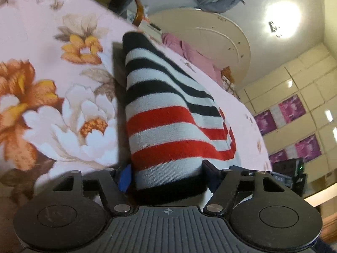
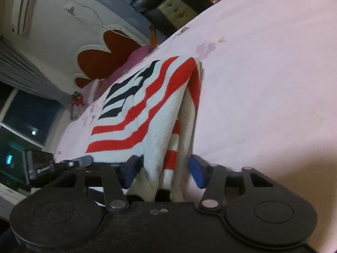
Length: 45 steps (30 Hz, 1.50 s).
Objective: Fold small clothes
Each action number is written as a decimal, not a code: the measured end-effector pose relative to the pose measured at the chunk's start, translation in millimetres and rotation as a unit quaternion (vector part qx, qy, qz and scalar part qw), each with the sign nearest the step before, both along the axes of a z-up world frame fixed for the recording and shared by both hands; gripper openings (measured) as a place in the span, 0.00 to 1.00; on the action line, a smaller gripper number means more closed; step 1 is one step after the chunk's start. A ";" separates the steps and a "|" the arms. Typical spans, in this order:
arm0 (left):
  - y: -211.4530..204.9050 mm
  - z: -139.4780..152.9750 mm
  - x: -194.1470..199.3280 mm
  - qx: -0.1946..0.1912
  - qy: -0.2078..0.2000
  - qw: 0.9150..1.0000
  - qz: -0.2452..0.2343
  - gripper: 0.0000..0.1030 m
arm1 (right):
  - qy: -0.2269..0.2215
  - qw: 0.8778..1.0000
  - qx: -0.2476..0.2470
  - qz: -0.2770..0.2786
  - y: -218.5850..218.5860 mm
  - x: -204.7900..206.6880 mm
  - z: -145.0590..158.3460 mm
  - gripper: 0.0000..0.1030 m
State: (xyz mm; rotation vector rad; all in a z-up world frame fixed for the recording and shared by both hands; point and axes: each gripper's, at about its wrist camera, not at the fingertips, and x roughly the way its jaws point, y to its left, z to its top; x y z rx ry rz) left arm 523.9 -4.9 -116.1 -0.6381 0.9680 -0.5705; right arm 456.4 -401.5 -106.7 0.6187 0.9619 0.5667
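Both grippers appeared mid-fold on the striped sweater point(image 1: 168, 116), which lay on the bed point(image 1: 52, 42). The left gripper point(image 1: 166, 172) jaws pinched its black-hemmed edge; the right gripper point(image 2: 166, 168) jaws clamped bunched layers. Next, probably carry that edge across and release.

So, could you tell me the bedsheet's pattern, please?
Pink bedsheet with orange and white flowers; left wrist view.

light: ceiling lamp point(image 1: 281, 21) glaring | blur: soft throughout (worst at rims) | edges: fisheye-bent
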 end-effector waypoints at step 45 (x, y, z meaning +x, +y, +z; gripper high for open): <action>269.1 67.3 -129.2 0.148 -0.095 0.984 0.041 0.50 | -0.145 0.978 -0.119 0.092 347.8 -72.3 61.3 0.31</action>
